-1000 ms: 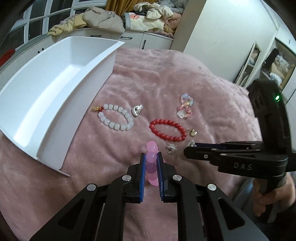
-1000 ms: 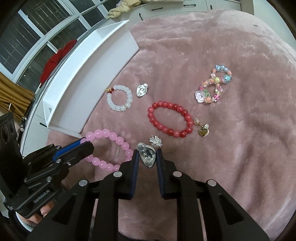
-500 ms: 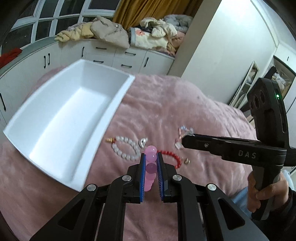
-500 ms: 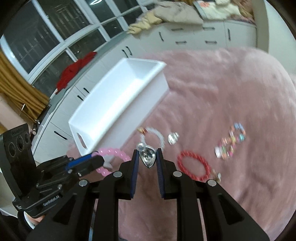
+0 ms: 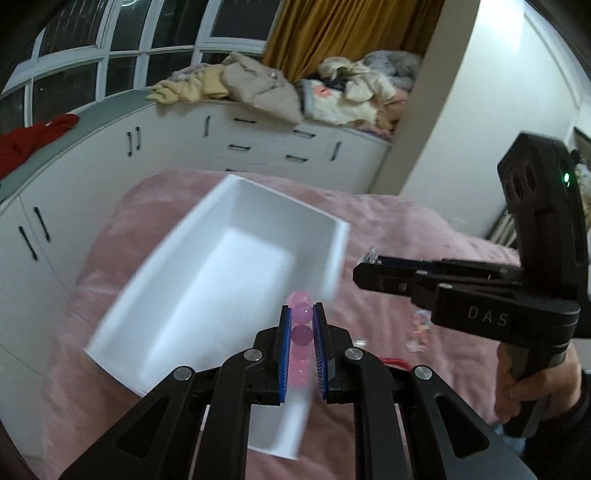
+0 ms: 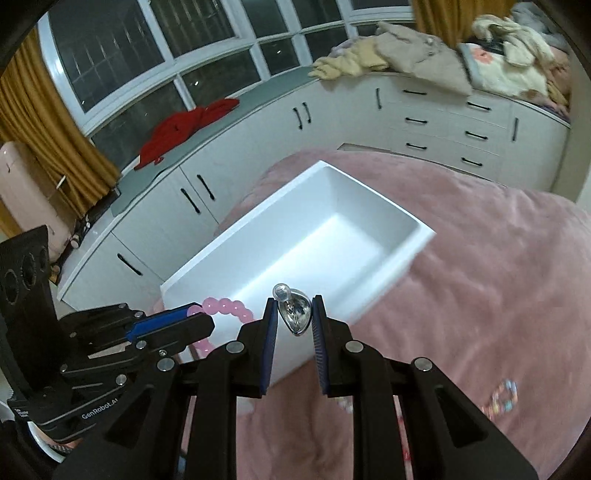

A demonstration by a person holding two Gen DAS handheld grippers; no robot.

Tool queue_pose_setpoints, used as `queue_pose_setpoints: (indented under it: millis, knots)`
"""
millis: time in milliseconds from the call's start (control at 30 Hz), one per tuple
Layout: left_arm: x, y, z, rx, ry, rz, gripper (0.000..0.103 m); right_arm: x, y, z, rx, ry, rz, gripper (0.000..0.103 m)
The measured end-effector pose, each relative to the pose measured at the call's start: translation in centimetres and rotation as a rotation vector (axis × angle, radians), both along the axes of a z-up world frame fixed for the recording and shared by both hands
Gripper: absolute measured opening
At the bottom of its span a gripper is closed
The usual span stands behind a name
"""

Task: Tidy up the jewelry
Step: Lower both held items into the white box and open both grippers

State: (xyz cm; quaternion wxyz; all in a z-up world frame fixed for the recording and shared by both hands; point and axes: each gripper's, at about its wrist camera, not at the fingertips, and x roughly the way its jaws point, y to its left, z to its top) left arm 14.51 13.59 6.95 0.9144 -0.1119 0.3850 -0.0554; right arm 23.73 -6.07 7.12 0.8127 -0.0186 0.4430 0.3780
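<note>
1. The left tongs (image 5: 302,321) are clenched on a pink bead bracelet (image 5: 301,334); its beads sit stacked between the blue pads, and in the right wrist view the rest of the loop hangs out past the tips.
2. The right tongs (image 6: 293,314) grip a silver teardrop pendant (image 6: 294,314) by its sides, its small clear bail pointing away from the camera.
3. Both tongs are held above the pink plush bedspread (image 6: 498,266), side by side, each visible in the other's camera. A hand (image 5: 532,384) holds the right tongs' handle at the right edge of the left wrist view.
4. Low on the bedspread, a multicoloured bead bracelet (image 6: 503,398) lies blurred to the right, and a sliver of a red bead bracelet (image 5: 397,362) shows behind the left tongs' arm.
5. Just beyond both sets of tips sits a white rectangular bin (image 6: 317,236), open at the top, lying on the bedspread. Nothing shows inside it.
6. Past the bed runs a white cabinet row (image 6: 443,122) with black handles, a red garment (image 6: 184,129) on its top, and a heap of pale clothes (image 5: 280,88).
7. Behind are dark windows (image 6: 166,48) and mustard curtains (image 5: 343,33).
</note>
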Motion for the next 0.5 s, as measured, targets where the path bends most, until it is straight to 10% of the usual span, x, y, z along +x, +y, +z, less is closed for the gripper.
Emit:
queue_pose_setpoints:
  millis: [500]
  knots:
    - [5.2,3.9,-6.8,0.121,0.212,0.075,0.017,8.8,8.9,-8.2,-0.203,0.108,0.035,0.019]
